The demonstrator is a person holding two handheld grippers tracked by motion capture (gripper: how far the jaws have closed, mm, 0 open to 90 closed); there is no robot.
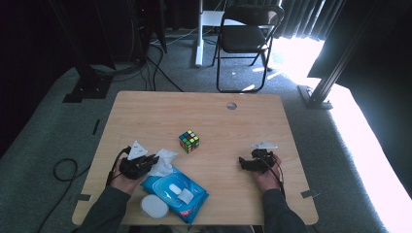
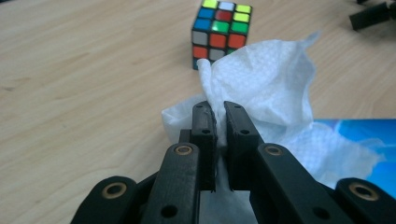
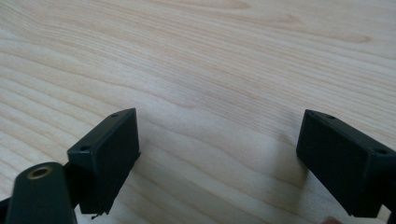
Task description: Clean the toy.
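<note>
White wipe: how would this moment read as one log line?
left gripper: shut on white wipe | right gripper: open over table | cube: untouched

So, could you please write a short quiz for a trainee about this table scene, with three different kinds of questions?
1. True or false: the left tool is shut on the white wipe.
2. Which thing lies on the table between the two tools? A) a puzzle cube B) a banana C) a mug
3. Fill in: the right tool stands ____, with nothing but bare wood between its jaws.

Key
1. True; the wipe rises from the blue wipe pack.
2. A, the puzzle cube.
3. open
</note>
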